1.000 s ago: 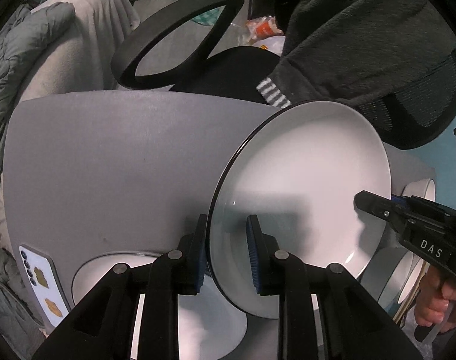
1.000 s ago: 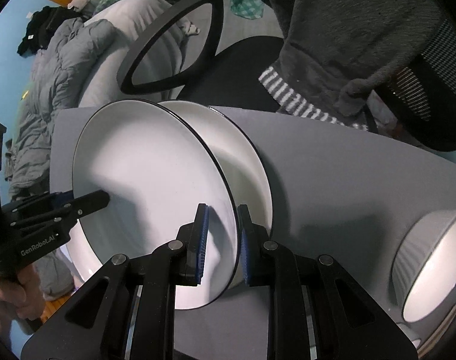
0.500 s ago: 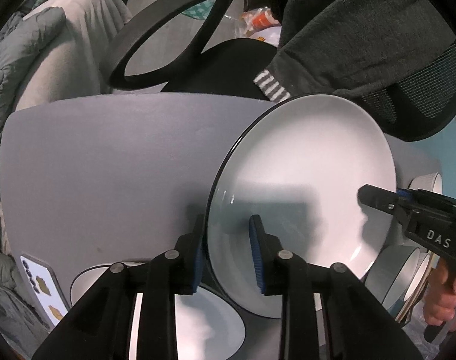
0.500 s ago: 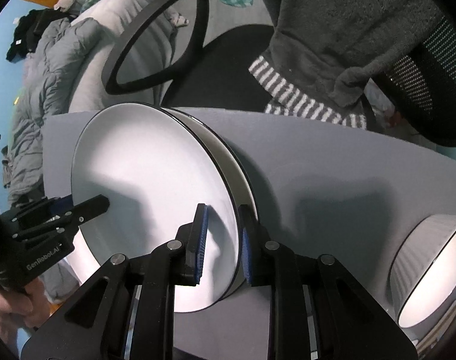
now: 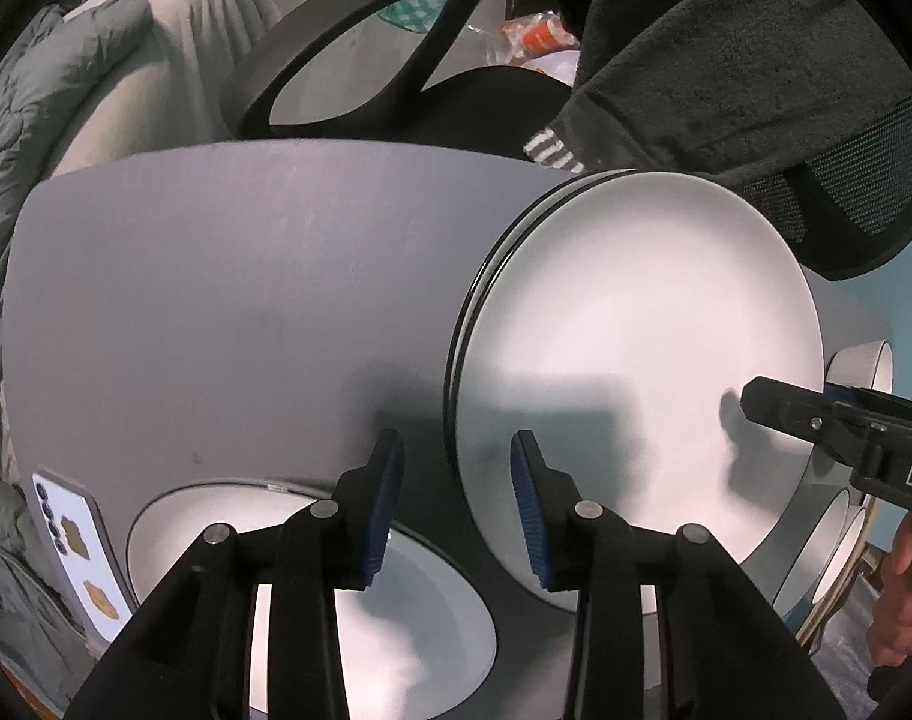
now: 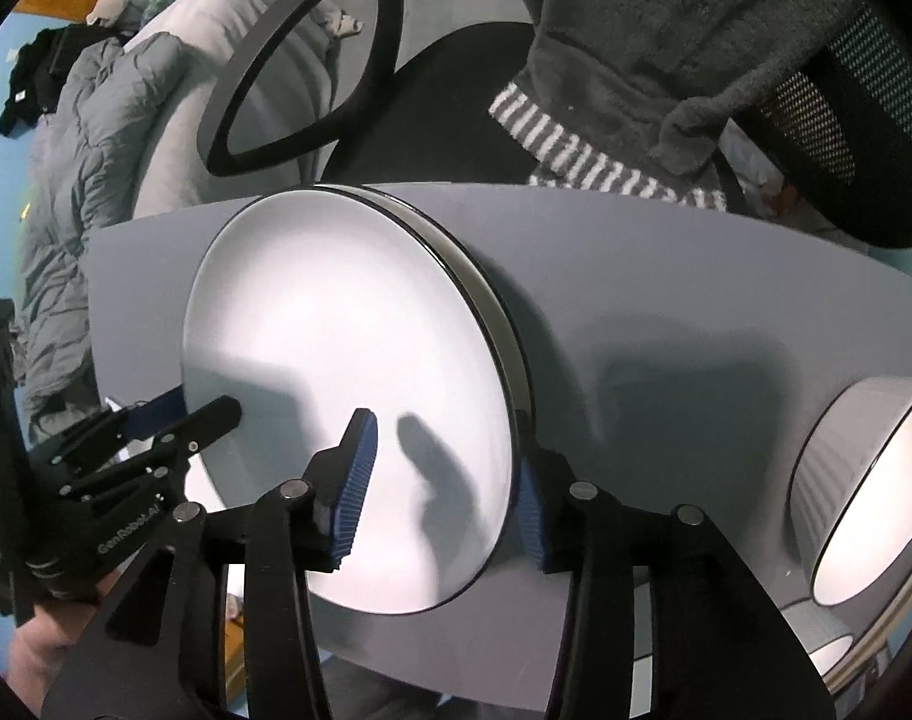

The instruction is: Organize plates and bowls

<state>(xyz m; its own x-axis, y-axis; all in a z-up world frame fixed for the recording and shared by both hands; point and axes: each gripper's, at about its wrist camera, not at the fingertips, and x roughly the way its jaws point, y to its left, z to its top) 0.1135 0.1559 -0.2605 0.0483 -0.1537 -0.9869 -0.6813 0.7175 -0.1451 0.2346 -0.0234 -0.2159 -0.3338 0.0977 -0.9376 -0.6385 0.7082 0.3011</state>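
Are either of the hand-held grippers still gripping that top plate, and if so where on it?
Neither. The jaws of both the left hand-held gripper and the right hand-held gripper have just been opening; each straddles the rim of the top plate without pressing it. It rests on the plate below.

The top plate point(image 5: 666, 360) looks like glazed ceramic, white and softly glossy, with a thin black rim. The counter point(image 5: 246, 300) is smooth, matt grey. A ribbed white bowl point(image 6: 858, 480) seems glazed too. Fuzzy dark cloth with a striped cuff point(image 6: 636, 60) drapes a mesh-backed chair point(image 6: 864, 108).
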